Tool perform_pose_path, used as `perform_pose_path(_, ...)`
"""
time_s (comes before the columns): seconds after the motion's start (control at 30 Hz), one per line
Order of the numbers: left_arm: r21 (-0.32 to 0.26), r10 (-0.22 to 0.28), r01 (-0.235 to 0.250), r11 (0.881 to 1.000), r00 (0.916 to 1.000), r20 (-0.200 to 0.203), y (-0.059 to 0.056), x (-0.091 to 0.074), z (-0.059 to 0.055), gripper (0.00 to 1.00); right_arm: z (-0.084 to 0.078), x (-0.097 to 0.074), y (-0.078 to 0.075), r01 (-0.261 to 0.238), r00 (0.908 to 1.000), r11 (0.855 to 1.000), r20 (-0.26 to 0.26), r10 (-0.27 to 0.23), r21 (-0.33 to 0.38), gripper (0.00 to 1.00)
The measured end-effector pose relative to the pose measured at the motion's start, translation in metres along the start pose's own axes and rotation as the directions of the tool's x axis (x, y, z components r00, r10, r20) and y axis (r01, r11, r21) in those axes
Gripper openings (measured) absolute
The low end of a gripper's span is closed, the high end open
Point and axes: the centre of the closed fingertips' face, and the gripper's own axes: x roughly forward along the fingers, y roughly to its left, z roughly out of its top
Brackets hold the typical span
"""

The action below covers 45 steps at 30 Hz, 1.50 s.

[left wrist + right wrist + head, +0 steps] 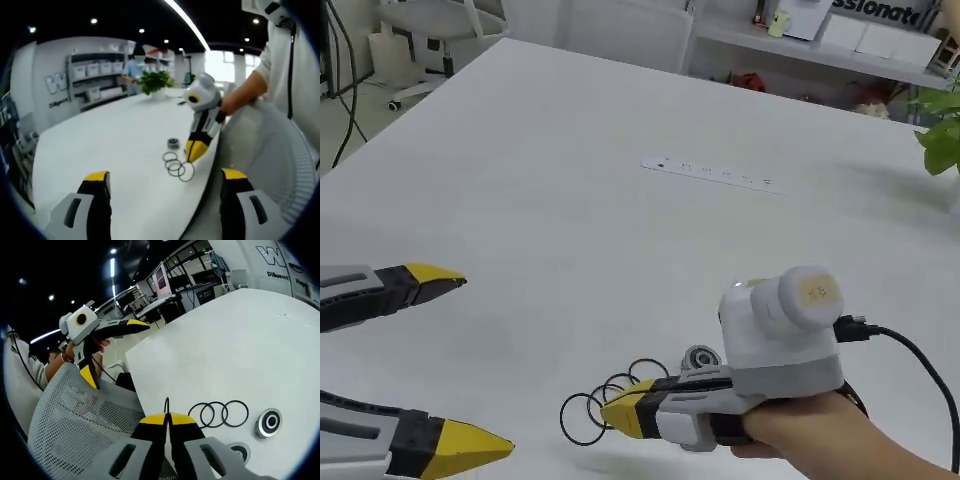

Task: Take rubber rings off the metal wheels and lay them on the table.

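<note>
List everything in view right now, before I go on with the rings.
rings: three, black, in an overlapping row on the table
ring: one, black, pinched edge-on in the right claw
wheels: two, silver, on the table beside the rings; one partly behind the right claw
table: one, white
power strip: one, white, mid-table
plant: one, green, far end of the table
chair: one, grey mesh, at the table's near edge
left claw: one, yellow-tipped, open, empty, over the table
right claw: one, yellow-tipped, shut on the ring
hand: one, holding the right claw
</note>
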Motion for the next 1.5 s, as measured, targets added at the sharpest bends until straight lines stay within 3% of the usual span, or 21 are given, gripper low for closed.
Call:
perform_pose_path(0.23, -0.012, 0.024, -0.023, 1.0, 0.9995, 0.021, 0.003, -0.003, 0.003, 0.91, -0.009, 0.01, -0.017, 0.04, 0.9989, 0.998, -0.028, -0.039, 0.048, 0.0)
perform_pose_path(0.43, 0.005, 0.012, -0.012, 1.0, 0.9999, 0.007, 0.0, -0.001, 0.003, 0.91, -0.013, 0.011, -0.029, 0.076, 0.9967, 0.994, -0.035, -0.074, 0.078, 0.0)
perform_pose_path(0.83, 0.003, 0.013, -0.013, 1.0, 0.9999, 0.008, -0.003, 0.003, 0.008, 0.9, -0.019, 0.009, -0.029, 0.086, 0.9939, 0.996, -0.072, -0.083, 0.038, 0.06)
perform_pose_path(1.27, 0.013, 0.005, -0.005, 1.0, 0.9999, 0.015, -0.008, 0.012, 0.016, 0.93, -0.003, -0.023, -0.036, 0.091, 0.9957, 0.996, -0.015, -0.092, -0.006, 0.15)
perform_pose_path(1.5, 0.004, -0.008, 0.008, 1.0, 0.9999, 0.009, -0.014, 0.017, 0.015, 0.94, -0.005, -0.041, -0.035, 0.085, 0.9964, 0.996, -0.001, -0.085, -0.022, 0.28)
